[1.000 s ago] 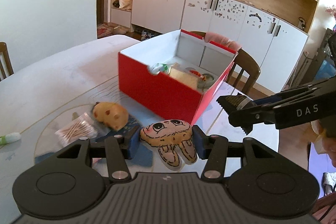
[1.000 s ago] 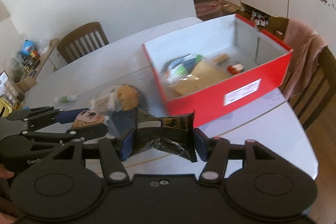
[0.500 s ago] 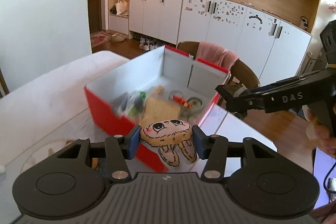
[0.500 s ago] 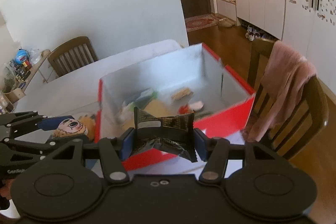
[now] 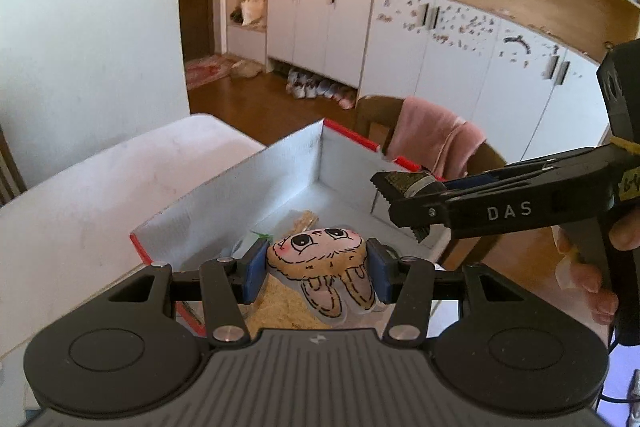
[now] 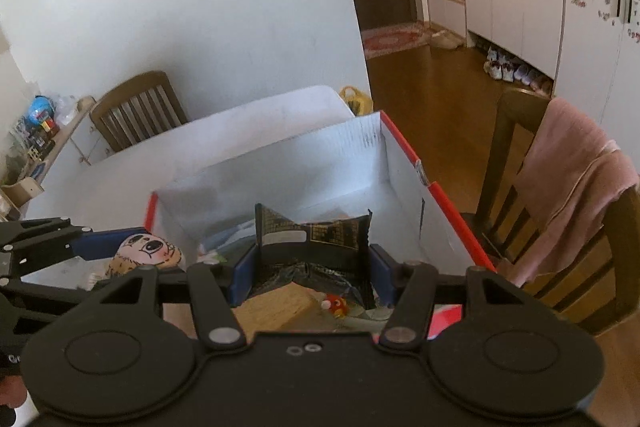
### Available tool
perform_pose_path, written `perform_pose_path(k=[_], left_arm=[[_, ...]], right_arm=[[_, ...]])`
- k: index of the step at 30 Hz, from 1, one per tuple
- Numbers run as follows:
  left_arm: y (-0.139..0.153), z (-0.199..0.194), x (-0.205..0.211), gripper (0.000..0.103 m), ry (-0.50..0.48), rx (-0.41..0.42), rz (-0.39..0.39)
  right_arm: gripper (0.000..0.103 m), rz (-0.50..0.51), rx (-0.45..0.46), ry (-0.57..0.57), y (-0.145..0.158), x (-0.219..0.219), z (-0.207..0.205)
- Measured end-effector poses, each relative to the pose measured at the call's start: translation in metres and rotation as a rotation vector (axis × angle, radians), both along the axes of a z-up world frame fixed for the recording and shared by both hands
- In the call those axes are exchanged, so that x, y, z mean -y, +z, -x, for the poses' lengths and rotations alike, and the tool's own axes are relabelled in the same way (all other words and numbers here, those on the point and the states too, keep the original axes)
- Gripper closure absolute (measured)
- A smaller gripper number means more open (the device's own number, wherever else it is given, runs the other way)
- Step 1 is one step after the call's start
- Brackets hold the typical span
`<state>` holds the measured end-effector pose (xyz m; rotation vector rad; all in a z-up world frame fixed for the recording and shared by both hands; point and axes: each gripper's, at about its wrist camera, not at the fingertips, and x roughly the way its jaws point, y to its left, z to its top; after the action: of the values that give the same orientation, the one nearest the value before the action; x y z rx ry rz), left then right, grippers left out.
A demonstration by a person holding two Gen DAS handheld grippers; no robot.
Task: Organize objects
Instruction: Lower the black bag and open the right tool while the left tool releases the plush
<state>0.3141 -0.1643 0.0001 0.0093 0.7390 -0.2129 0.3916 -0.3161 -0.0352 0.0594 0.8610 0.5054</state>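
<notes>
The left claw (image 5: 316, 269) grips a tan cartoon bunny-face packet (image 5: 320, 263), ears hanging downward, above the red white-lined cardboard box (image 5: 256, 195). The right claw (image 6: 310, 267) pinches a black crinkled snack wrapper (image 6: 312, 239), upright, over the same box.

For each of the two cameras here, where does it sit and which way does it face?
Left wrist view: on the left gripper, looking along its fingers down into the red box; it grips a bunny packet; the right gripper and the person's hand show at right.
Right wrist view: on the right gripper, facing the same box and the chair with a pink cloth; it grips a black packet; the left gripper shows at left.
Shared: box, bunny packet, chair, cabinets.
</notes>
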Motion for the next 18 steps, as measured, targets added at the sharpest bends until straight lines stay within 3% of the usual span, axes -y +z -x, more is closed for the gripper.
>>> perform_pose_path(k=[18], left_arm=[[-0.066, -0.069, 0.025, 0.052, 0.025, -0.132, -0.169]], right_arm=[[0.044, 0.116, -0.134, 0.054, -0.049, -0.038, -0.07]])
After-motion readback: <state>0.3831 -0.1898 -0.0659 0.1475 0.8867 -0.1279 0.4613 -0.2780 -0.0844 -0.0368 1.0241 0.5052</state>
